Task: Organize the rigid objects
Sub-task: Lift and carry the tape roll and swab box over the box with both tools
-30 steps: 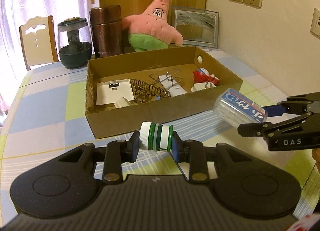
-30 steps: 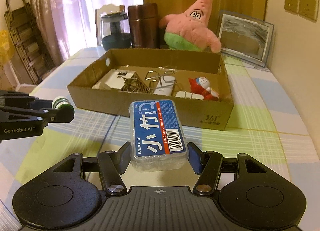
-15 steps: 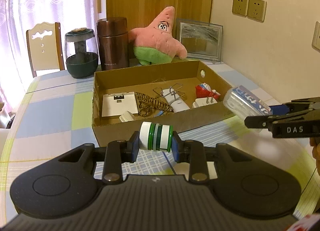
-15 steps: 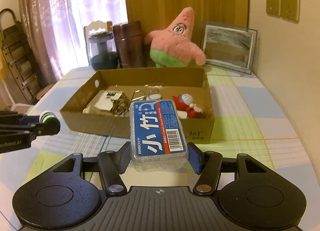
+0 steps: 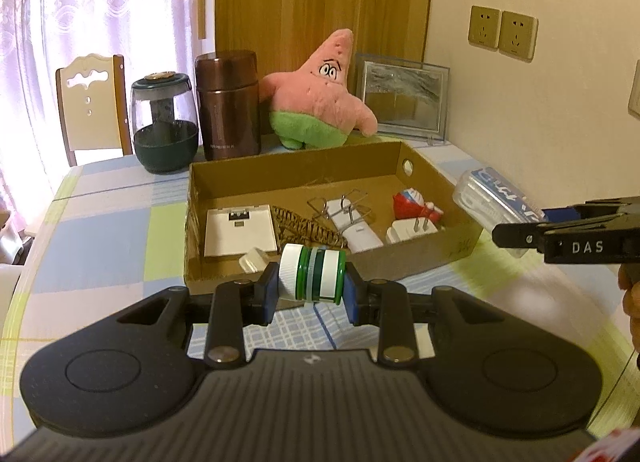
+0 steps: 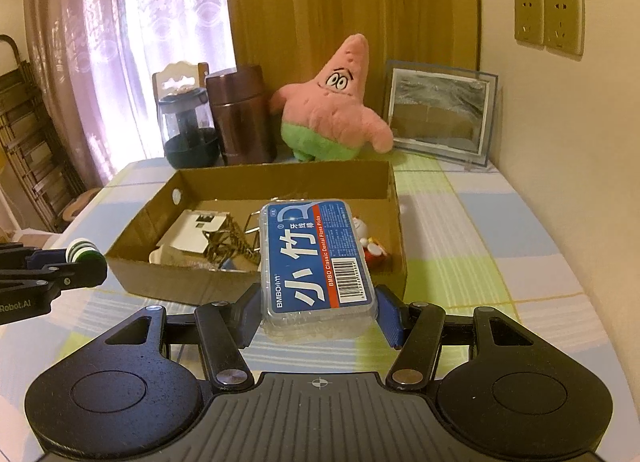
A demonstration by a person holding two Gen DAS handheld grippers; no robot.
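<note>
While both items hang in the air short of the cardboard box (image 6: 256, 282), which fills mid-frame in both views, neither should be heavy: the floss pick case (image 6: 316, 262), centre of the right wrist view, looks like light, stiff, slick clear plastic with a blue label, clamped across its long sides by the right gripper (image 6: 318, 316). Smaller, the little bottle (image 5: 313, 274), centre of the left wrist view, white with green bands, looks rigid and roll-prone, pinched end to end by the left gripper (image 5: 310, 294).
</note>
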